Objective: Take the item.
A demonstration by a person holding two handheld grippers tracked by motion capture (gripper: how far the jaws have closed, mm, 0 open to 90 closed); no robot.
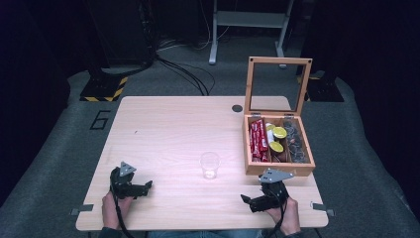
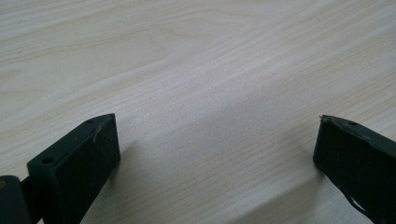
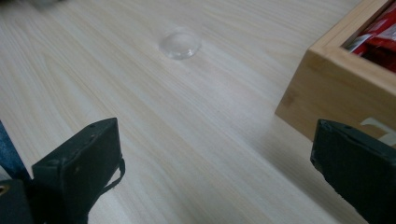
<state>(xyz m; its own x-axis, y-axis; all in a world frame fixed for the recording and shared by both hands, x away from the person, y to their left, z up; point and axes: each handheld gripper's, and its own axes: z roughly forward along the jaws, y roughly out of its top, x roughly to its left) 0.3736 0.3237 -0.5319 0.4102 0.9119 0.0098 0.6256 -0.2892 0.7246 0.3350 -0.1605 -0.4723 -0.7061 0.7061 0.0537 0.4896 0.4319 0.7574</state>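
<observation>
A clear plastic cup (image 1: 209,165) stands upright in the middle of the wooden table (image 1: 163,134); in the right gripper view its base (image 3: 180,44) lies far ahead of the jaws. A wooden box (image 1: 257,168) with its glass lid raised sits at the table's right and holds red packets (image 1: 258,140), yellow capsules (image 1: 279,133) and dark items. My left gripper (image 1: 144,188) rests near the front left edge, open over bare wood (image 2: 217,140). Front right, just before the box, my right gripper (image 1: 250,202) is open and empty (image 3: 215,144), with the box corner (image 3: 327,84) beside its right jaw.
A round cable hole (image 1: 237,108) sits near the table's far edge. Beyond the table are floor cables (image 1: 188,74), a hazard-striped stand base (image 1: 104,89) and a white frame (image 1: 247,25). Bare wood spreads between the cup and the left gripper.
</observation>
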